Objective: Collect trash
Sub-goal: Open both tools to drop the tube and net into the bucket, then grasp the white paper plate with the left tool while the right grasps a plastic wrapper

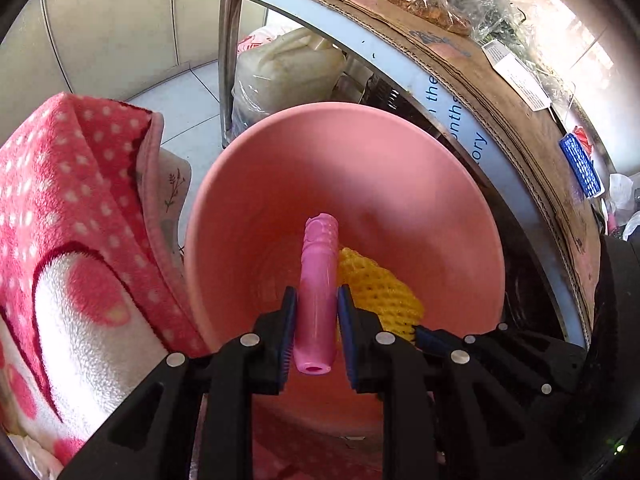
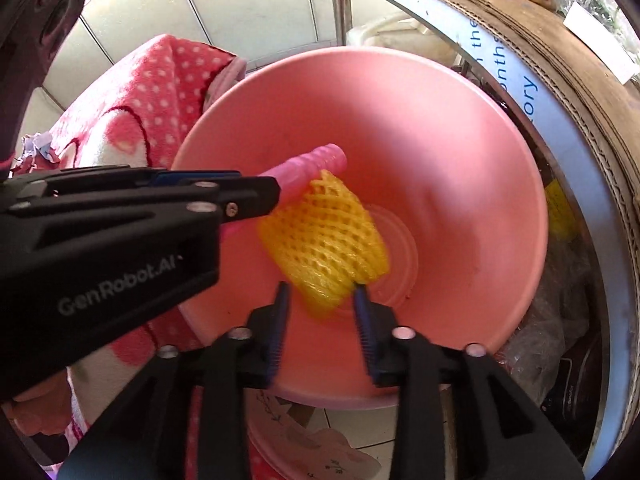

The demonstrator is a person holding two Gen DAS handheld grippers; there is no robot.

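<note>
Floor [image 1: 188, 92]: pale tiles | wall [image 1: 116, 12]: panelled | blanket [image 1: 76, 208]: pink, spotted

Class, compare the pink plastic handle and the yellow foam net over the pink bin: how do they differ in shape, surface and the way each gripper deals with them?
The pink handle is a smooth, rigid tube; the yellow foam net is a soft open mesh sleeve. The left gripper is clamped on the handle; the right gripper's fingers stand apart, the net at their tips, apparently loose. Both hang over the pink bin.
</note>
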